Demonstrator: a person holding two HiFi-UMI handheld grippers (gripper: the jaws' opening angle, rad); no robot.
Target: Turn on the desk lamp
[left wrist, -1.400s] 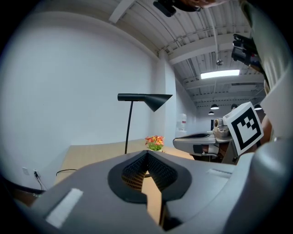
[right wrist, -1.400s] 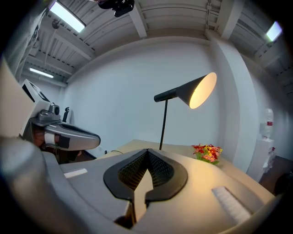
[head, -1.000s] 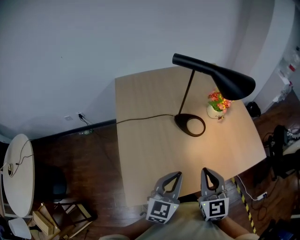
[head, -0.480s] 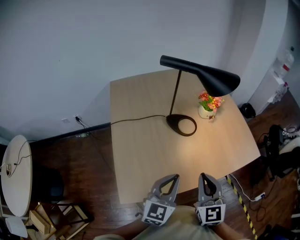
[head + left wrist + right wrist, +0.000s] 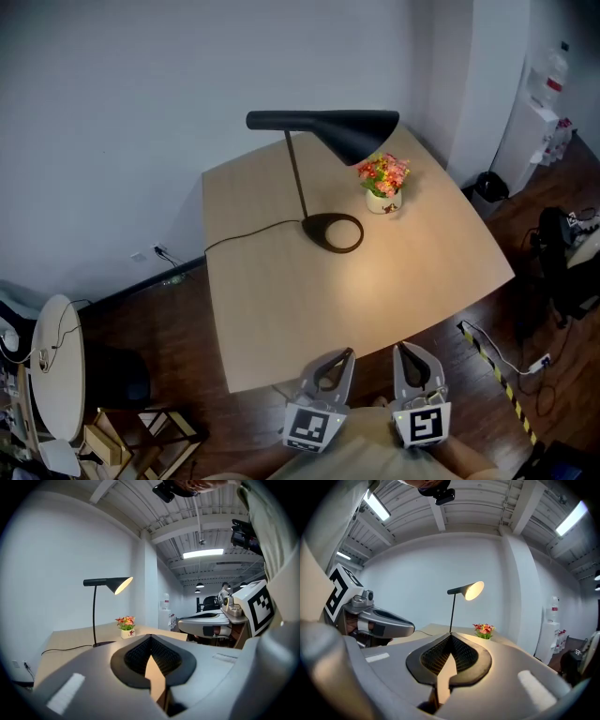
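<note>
The black desk lamp (image 5: 330, 130) stands on the wooden table (image 5: 281, 300), its ring base (image 5: 333, 232) near the middle. It is lit: the shade glows in the left gripper view (image 5: 115, 584) and the right gripper view (image 5: 468, 590), and warm light falls on the tabletop. My left gripper (image 5: 348, 353) (image 5: 150, 637) and right gripper (image 5: 400, 348) (image 5: 451, 636) hover side by side off the table's near edge, far from the lamp. Both are shut, tips touching, with nothing held.
A small pot of flowers (image 5: 382, 182) sits beside the lamp base. The lamp cord (image 5: 248, 232) runs left off the table toward a wall outlet (image 5: 155, 253). A round white table (image 5: 56, 366) stands at far left, a black chair (image 5: 562, 262) at right.
The head view has swung, so the table and lamp now sit further left and higher in the frame. Both grippers stay shut near my body. The lamp is lit throughout.
</note>
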